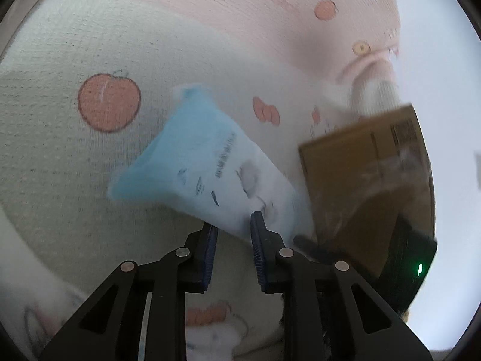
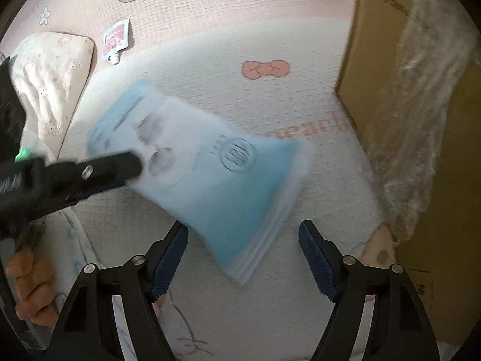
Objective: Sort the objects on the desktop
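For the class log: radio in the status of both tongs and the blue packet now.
Left tongs shut on blue packet, packet off the mat. Right tongs open, empty, below the packet's free end. Cardboard box close on the right.

This looks like a home: a soft play mat [image 2: 228, 45] with peaches and bows, a small pillow [image 2: 51, 69] at 9 o'clock.

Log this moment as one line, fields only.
left tool: shut on blue packet stack, lifted | right tool: open, empty, near stack | cardboard box: at right | mat: spout pouch left
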The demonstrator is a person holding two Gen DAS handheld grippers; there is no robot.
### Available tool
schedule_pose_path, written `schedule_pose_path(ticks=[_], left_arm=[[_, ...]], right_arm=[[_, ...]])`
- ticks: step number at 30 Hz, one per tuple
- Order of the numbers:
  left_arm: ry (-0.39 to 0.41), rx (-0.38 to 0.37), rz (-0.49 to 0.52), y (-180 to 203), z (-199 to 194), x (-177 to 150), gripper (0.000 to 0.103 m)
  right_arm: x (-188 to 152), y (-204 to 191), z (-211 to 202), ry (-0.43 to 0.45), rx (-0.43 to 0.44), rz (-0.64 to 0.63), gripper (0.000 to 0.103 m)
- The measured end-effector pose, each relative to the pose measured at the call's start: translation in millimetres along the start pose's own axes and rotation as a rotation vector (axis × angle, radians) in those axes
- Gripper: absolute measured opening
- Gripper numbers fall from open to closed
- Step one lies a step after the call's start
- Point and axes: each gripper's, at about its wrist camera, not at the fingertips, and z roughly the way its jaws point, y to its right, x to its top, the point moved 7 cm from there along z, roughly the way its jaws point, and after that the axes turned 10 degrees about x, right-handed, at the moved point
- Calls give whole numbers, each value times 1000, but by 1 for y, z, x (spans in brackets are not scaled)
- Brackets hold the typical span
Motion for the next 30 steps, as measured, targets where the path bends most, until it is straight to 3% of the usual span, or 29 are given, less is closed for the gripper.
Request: schedule_pose_path(ticks=[5,9,12,17,22,26,30], left_arm=[[-14,51,90,10,-6,-7,26],[-6,88,156,15,-15,-13,43],[52,105,183,16,-28,-10,48],[179,129,180,9,-50,10,55],[210,159,70,-17,-39,42,55],[205,176,58,-21,-24,66,55],[122,186,63,-22,-5,72,55]], right_arm=[[1,12,-10,16,31,41,75],[-1,12,-12,46,107,95,75],[-4,13,-26,82,145,127,76],[13,-4,-17,113,177,160,77],[18,0,-7,142,205,266,77],[14,5,-3,124,198,287,77],[12,4,3,103,216,296,77]])
